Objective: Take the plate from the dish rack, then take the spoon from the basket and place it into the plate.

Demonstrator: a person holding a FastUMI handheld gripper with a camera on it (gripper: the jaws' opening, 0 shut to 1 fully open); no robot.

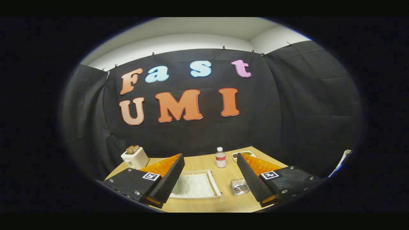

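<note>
The tongs hang above the wooden desk, spread wide apart with nothing between the fingers and nothing touching them. Just below and ahead of the gap, nearer the left finger, lies a clear rectangular tray-like frame with something white in it; it may be the dish rack with the plate lying in it, though the view is too warped to tell a plate from a liner. Its long axis appears to run away from the tongs, roughly in line with the fingers. No basket or spoon can be made out.

Beside the right finger sits a small glass dish, and beyond the gap stands a small bottle with a white cap. A shallow tray of food sits at the far edge just past the right fingertip, and a white toaster with bread in its slots stands beyond the left finger.

Judged from this, the task is at its start: the coming move likely calls for dipping down and slightly left toward the clear frame, keeping clear of the glass dish
</note>
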